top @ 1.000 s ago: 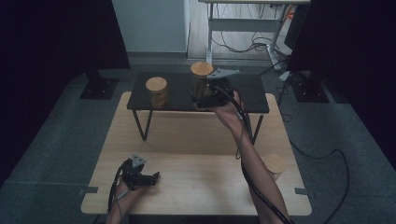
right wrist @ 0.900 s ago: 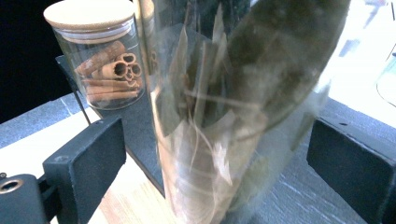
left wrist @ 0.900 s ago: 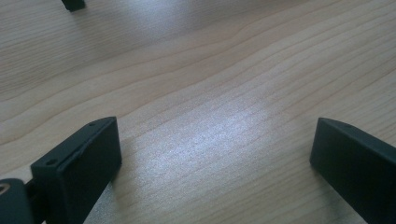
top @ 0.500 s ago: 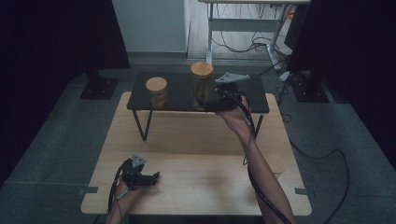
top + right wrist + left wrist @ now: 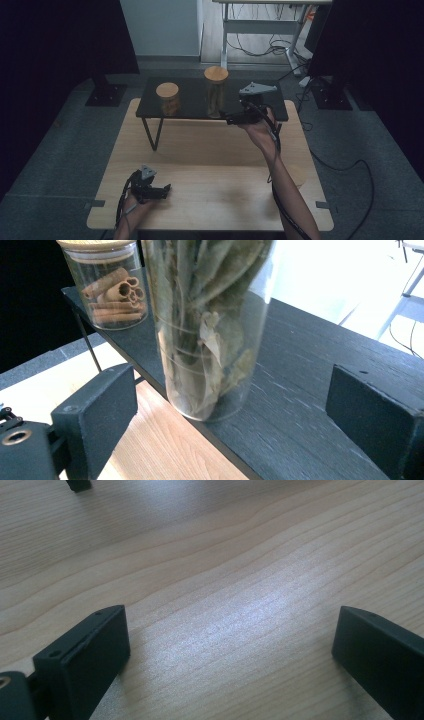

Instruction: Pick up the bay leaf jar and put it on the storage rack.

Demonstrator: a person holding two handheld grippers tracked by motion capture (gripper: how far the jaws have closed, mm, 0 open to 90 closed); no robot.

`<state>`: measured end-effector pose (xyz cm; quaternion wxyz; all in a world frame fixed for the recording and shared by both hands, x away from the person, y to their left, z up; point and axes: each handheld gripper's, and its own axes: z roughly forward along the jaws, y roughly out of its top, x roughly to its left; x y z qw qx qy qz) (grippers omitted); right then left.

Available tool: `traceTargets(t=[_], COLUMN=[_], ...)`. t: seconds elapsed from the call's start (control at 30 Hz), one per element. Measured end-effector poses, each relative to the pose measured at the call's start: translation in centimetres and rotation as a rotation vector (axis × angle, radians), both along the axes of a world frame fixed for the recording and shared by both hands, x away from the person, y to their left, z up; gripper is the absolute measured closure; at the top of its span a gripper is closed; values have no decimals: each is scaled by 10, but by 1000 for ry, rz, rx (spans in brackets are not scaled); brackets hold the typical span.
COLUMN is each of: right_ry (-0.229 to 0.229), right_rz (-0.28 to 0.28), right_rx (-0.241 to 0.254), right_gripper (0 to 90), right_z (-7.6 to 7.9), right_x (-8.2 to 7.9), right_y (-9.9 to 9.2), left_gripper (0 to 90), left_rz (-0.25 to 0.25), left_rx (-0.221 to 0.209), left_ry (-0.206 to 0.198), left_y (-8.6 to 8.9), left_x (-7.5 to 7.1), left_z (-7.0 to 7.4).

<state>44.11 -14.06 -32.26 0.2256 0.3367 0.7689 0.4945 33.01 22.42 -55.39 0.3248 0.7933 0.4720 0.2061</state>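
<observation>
Glass, tall and stuffed with dried leaves, the jar (image 5: 210,325) stands near the front edge of the black shelf (image 5: 190,107), right of its middle, with a wooden lid (image 5: 216,73) on top. The right gripper (image 5: 231,119) is level with the jar's foot, just off the shelf's front edge; its jaws are spread wide and have just been closing a little, and the jar sits ahead of the gap between them, with neither pad touching it. A shorter jar (image 5: 107,282) holding cinnamon sticks stands farther left on the same shelf, well apart from the tall one. The shelf rests on thin legs over the back half of the wooden desk (image 5: 215,195). Near the desk's front left corner the left gripper (image 5: 165,189) lies low over bare wood, jaws spread and nothing between them.
</observation>
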Motion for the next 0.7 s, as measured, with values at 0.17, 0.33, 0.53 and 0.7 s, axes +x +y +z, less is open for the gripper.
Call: traceTargets(t=[0.17,0.33,0.53,0.7], right_ry=[2,2,-4,-9], right_rz=[-12,-26,-42,-54], right_rx=[1,1,1,-3], right_gripper=[61,63,66,68], right_z=[-3,-6,-8,-11], right_x=[-4,-9,-15,-21], right_y=[-9,-17,-26,-34], left_gripper=[17,17,17,17], left_rz=[0,1,0,0], left_rx=[-1,-1,-1,-1], left_ry=[1,1,1,1], left_y=[0,0,0,0], left_x=[0,0,0,0], left_z=[0,0,0,0])
